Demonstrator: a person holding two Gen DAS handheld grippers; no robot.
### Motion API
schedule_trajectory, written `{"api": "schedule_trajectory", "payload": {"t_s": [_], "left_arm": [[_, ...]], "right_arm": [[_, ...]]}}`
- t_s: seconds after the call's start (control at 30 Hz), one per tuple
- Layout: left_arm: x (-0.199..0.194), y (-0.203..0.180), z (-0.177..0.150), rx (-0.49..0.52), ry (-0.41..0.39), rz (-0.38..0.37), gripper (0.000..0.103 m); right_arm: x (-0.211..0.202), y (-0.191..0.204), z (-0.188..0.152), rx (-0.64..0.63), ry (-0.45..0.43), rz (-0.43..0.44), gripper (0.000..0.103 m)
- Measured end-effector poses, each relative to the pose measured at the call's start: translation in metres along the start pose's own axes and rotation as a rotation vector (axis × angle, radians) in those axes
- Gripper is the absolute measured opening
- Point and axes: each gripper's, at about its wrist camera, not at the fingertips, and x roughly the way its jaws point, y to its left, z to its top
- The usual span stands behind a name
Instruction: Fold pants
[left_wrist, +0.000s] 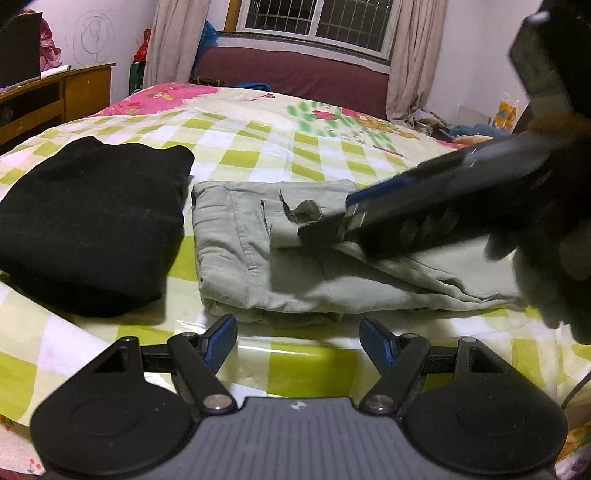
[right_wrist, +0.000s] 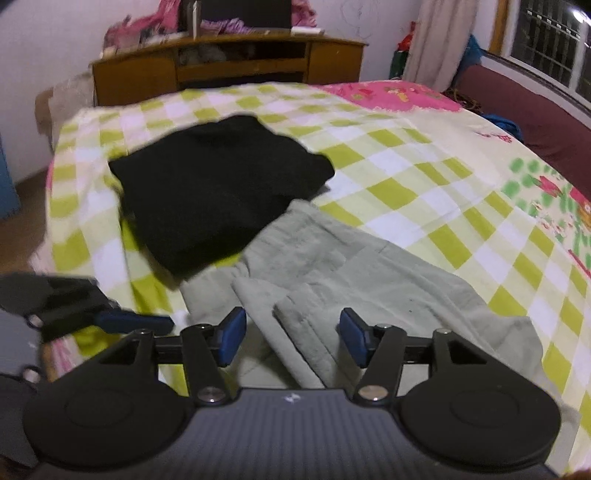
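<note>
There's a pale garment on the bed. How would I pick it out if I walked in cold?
Find the bed with the green-and-white checked sheet. Near its front edge two folded garments lie side by side. The pants are the pale grey-green ones with visible seams; their neighbour is a plain black garment.

left gripper (left_wrist: 298, 341): jaws wide apart, nothing between them, angled downward | right gripper (right_wrist: 292, 336): jaws parted, pads pressing on nothing, angled downward | both close together, left's blue fingertip beside the right

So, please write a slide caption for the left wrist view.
Open left gripper before folded grey-green pants on a checked bedsheet, beside a folded black garment.
</note>
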Motion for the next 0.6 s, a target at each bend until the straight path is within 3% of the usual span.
{"api": "schedule_trajectory", "payload": {"t_s": [0.13, 0.2, 0.3, 0.33, 0.47, 0.6], "left_arm": [[-0.001, 0.0, 0.0, -0.003, -0.006, -0.006, 0.086], [-0.002, 0.0, 0.002, -0.001, -0.014, -0.01, 0.086], [-0.001, 0.0, 0.003, 0.001, -0.015, -0.007, 0.086], [-0.001, 0.0, 0.003, 0.0, -0.013, -0.007, 0.086], [0.002, -0.001, 0.002, 0.006, -0.005, -0.01, 0.086], [0.003, 0.0, 0.001, 0.006, -0.002, -0.013, 0.086]], "right_arm": [[-0.007, -0.001, 0.002, 0.03, -0.059, -0.041, 0.058], [0.003, 0.004, -0.001, -0.015, -0.023, -0.089, 0.057], [0.015, 0.009, -0.008, -0.042, 0.021, -0.083, 0.055], [0.018, 0.012, -0.01, -0.061, 0.022, -0.108, 0.052], [0.026, 0.001, -0.01, 0.004, 0.056, -0.12, 0.01], [0.007, -0.002, -0.001, 0.083, -0.001, -0.078, 0.009]]}}
